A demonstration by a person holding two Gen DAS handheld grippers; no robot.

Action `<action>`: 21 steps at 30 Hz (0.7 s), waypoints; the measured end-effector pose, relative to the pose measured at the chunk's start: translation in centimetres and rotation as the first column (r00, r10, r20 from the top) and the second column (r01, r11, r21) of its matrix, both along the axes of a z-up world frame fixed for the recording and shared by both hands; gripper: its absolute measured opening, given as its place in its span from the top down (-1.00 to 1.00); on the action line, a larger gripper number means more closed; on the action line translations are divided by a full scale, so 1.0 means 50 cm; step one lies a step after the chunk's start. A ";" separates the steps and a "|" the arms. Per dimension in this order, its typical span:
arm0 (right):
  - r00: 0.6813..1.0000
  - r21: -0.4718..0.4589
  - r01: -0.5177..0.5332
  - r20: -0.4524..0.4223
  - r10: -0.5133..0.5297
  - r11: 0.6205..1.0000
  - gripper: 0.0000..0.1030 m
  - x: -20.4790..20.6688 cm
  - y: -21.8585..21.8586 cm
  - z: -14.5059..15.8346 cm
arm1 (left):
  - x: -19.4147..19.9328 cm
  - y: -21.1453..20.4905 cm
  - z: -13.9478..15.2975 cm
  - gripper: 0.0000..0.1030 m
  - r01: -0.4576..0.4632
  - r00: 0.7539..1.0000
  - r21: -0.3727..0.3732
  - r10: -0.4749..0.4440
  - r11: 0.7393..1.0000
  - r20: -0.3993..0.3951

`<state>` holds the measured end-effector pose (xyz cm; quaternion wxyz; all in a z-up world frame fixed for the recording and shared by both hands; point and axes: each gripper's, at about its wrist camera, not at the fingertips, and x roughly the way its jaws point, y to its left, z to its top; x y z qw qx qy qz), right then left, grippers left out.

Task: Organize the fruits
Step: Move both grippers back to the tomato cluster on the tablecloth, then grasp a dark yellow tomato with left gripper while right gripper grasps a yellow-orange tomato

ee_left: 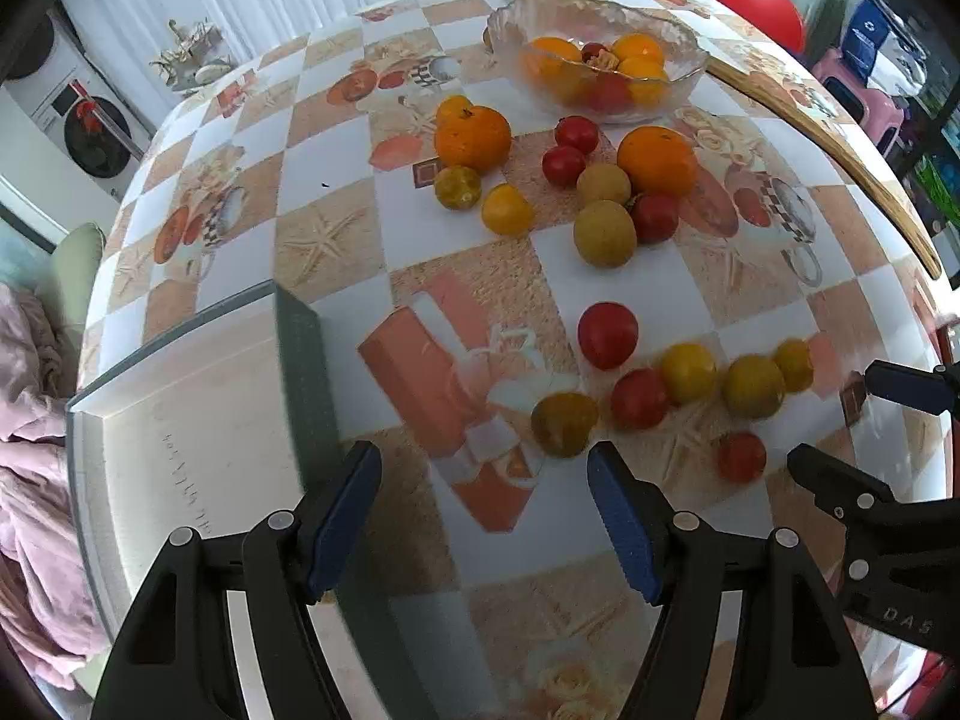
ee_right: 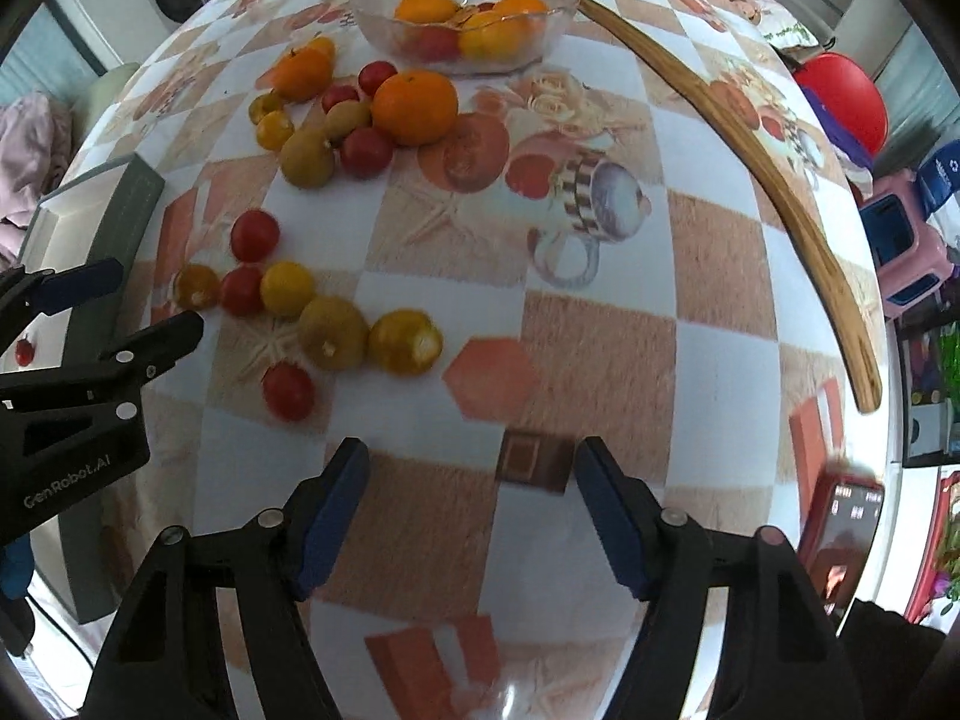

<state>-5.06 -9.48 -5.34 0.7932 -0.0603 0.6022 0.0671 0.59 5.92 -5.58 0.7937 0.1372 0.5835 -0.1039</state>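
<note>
Tablecloth point(ee_left: 336, 192) in checks covers the table, with a white tray point(ee_left: 180, 420) at its left edge. Beyond, a glass bowl point(ee_left: 684, 54) holds oranges and tomatoes; loose fruits point(ee_left: 606, 336) lie scattered between bowl and grippers. Left gripper point(ee_left: 483, 516) and right gripper point(ee_right: 471, 510) both stand parted and empty above bare cloth.

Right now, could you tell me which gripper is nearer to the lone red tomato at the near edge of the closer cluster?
Left. The left gripper sits just beside the red tomato, open and empty. The right gripper hangs farther off, over bare tablecloth, also open.
</note>
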 end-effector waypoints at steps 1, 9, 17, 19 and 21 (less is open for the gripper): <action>1.000 -0.002 -0.007 0.006 0.008 1.000 -0.44 0.007 0.001 -0.001 | 0.002 -0.003 -0.003 -0.41 -0.002 1.000 -0.001 0.002 1.000 -0.004; 0.997 0.006 -0.051 0.054 0.051 0.999 -0.27 0.074 0.018 0.005 | 0.018 -0.022 -0.007 -0.41 -0.003 1.000 -0.014 0.003 1.000 0.000; 0.992 0.055 -0.112 0.060 0.109 0.992 0.55 0.078 0.081 0.008 | 0.028 -0.028 -0.007 0.02 0.006 0.999 -0.061 -0.009 0.998 -0.038; 0.993 0.068 -0.108 0.055 0.104 0.992 0.57 0.080 0.083 0.007 | 0.025 -0.034 -0.005 0.29 0.026 0.998 -0.083 -0.030 0.996 -0.050; 0.996 0.110 -0.084 0.037 0.080 0.990 0.58 0.077 0.070 0.006 | 0.025 -0.041 -0.004 0.49 0.042 0.997 -0.090 -0.048 0.995 -0.060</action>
